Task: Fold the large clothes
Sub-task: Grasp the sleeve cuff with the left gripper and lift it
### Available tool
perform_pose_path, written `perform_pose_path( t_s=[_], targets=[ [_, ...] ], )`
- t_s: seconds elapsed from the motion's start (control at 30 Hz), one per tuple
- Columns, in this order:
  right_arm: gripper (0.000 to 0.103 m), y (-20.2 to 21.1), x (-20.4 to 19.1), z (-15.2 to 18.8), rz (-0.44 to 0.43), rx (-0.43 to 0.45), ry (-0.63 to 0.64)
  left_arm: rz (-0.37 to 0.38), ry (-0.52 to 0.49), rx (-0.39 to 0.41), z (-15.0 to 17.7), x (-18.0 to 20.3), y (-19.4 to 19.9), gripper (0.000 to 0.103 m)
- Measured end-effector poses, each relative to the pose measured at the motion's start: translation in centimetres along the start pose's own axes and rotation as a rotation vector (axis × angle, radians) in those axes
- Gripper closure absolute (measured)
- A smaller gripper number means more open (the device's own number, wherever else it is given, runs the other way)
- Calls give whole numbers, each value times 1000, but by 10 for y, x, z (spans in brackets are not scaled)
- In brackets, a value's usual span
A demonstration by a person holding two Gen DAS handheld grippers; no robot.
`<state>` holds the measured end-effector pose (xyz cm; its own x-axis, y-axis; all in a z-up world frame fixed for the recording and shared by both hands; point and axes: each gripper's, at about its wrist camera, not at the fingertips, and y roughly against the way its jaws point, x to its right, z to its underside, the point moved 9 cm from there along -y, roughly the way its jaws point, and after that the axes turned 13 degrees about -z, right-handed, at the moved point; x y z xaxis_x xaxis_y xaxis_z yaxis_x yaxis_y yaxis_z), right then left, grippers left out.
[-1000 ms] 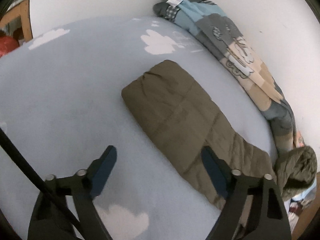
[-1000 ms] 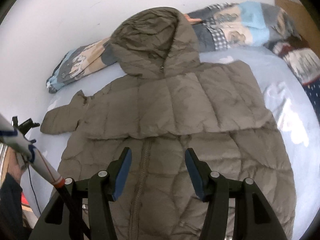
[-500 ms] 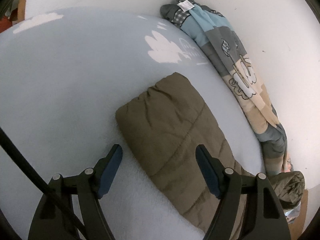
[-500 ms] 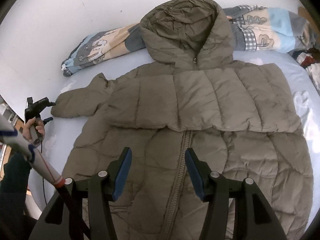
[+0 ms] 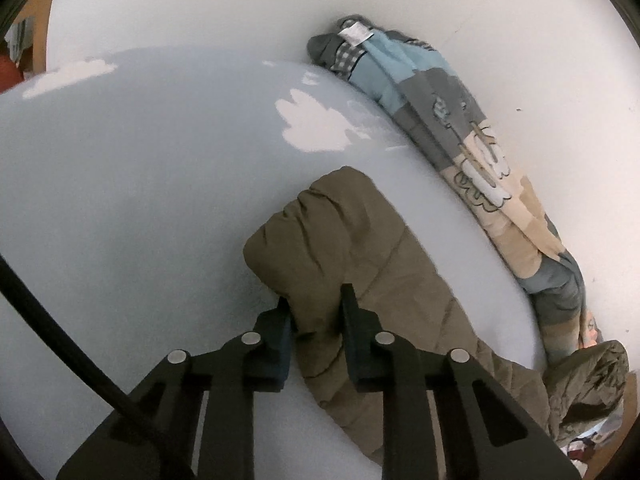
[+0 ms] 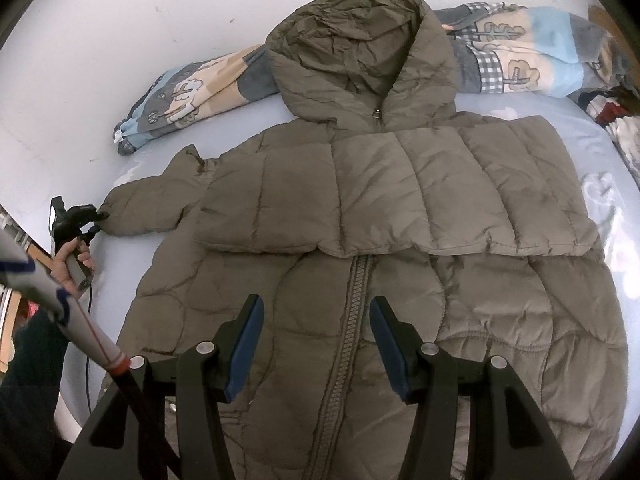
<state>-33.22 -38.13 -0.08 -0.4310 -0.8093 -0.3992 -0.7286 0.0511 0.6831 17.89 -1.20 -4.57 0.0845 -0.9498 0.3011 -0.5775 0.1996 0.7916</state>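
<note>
The left gripper (image 5: 316, 312) has just closed its jaws and now pinches a fold of the sleeve (image 5: 360, 264) near the cuff, the padded fabric bunched between its dark fingers (image 5: 352, 320). Seen from the right wrist camera, the same gripper (image 6: 94, 222) meets the cuff end of the sleeve (image 6: 160, 208) at the far left, held by a person's hand (image 6: 70, 262).

The right gripper (image 6: 316, 336) hovers with jaws parted and nothing between them, its blue pads (image 6: 246, 344) either side of the zipper (image 6: 352, 304) on the jacket's lower front.

The olive hooded puffer jacket (image 6: 400, 200) lies front-up and spread flat on a pale blue sheet (image 5: 140, 200) printed with white clouds. One sleeve is folded across the chest; the other stretches out to the side. The hood (image 6: 360, 52) rests against a patterned blanket (image 6: 520, 56) bundled along the white wall (image 5: 480, 20). A dark cable (image 5: 60, 340) crosses the lower left of the left wrist view.
</note>
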Motion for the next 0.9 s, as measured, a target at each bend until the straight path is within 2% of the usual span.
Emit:
perform_pose_path(
  t_s=[0.2, 0.47, 0.6, 0.73, 0.9],
  targets=[
    [43, 9, 5, -5, 9, 31, -20, 53, -25, 56, -8, 30, 44, 86],
    [43, 29, 7, -20, -30, 95, -66, 173, -153, 141, 1, 101, 137, 86],
    [43, 46, 13, -29, -52, 142, -108, 261, -249, 173, 30, 148, 191, 86],
    [43, 63, 19, -36, -62, 187, -137, 341, -356, 191, 75, 194, 237, 86],
    [43, 85, 30, -44, -62, 237, -165, 419, -475, 157, 140, 253, 264, 86]
  ],
)
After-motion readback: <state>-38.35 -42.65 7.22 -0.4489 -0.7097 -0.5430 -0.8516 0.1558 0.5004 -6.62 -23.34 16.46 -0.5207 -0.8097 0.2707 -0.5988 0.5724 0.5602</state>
